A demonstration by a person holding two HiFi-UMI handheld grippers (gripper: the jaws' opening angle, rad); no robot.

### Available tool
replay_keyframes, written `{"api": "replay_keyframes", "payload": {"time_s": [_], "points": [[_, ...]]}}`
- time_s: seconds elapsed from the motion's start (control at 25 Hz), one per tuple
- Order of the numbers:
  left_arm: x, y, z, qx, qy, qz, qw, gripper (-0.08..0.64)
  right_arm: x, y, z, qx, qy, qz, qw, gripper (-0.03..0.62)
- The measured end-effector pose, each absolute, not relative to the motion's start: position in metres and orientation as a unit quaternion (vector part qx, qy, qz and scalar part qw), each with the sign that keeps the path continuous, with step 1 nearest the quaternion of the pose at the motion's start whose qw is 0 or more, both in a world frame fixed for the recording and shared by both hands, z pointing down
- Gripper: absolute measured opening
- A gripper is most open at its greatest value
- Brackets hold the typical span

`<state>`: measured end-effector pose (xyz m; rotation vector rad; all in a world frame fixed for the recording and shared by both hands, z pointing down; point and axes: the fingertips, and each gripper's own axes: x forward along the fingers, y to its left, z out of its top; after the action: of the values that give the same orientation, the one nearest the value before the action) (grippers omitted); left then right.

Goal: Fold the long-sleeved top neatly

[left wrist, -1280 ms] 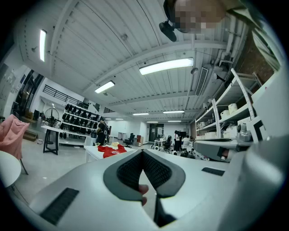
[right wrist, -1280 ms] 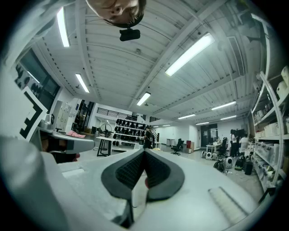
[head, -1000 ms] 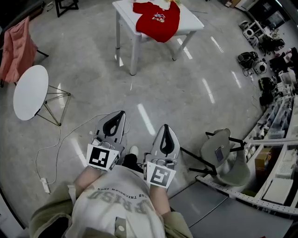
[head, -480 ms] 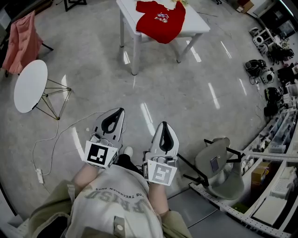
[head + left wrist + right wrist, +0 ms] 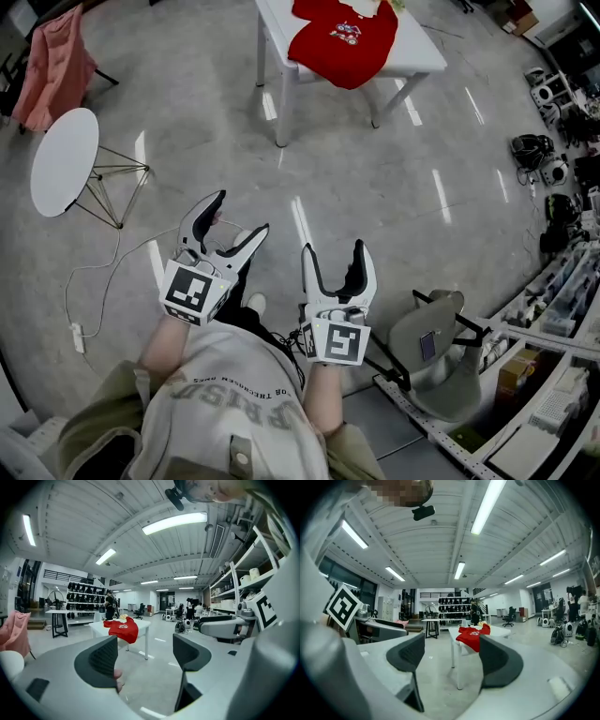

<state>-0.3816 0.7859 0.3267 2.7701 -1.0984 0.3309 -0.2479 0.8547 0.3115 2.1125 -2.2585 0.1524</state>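
Observation:
A red long-sleeved top (image 5: 345, 37) with a small print lies on a white table (image 5: 417, 58) at the top of the head view, its hem hanging over the near edge. It also shows far off as the red top (image 5: 123, 628) in the left gripper view and the red top (image 5: 472, 635) in the right gripper view. My left gripper (image 5: 238, 214) and right gripper (image 5: 333, 248) are held side by side above the floor, well short of the table. Both have just been opening and stand open, nothing between their jaws.
A round white side table (image 5: 62, 173) on a wire base stands at the left, with a pink cloth (image 5: 58, 67) on a chair behind it. A cable (image 5: 103, 272) runs across the floor. A grey chair (image 5: 436, 352) and cluttered shelving (image 5: 553, 309) are at the right.
Both grippers went from shut to open. The table and red top have shifted right and toward the top edge of the head view.

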Motion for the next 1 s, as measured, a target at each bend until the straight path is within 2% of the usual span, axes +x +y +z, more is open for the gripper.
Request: {"api": "replay_keyframes", "payload": {"time_s": [0.64, 1.0], "points": [[-0.349, 0.552, 0.335, 0.937, -0.322, 0.124, 0.063, 0.35, -0.215, 0.644, 0.325, 0.72, -0.69, 0.052, 0.046, 0.353], [-0.313, 0.473, 0.346, 0.942, -0.303, 0.132, 0.066, 0.351, -0.179, 0.575, 0.332, 0.734, -0.674, 0.058, 0.061, 0.353]]}}
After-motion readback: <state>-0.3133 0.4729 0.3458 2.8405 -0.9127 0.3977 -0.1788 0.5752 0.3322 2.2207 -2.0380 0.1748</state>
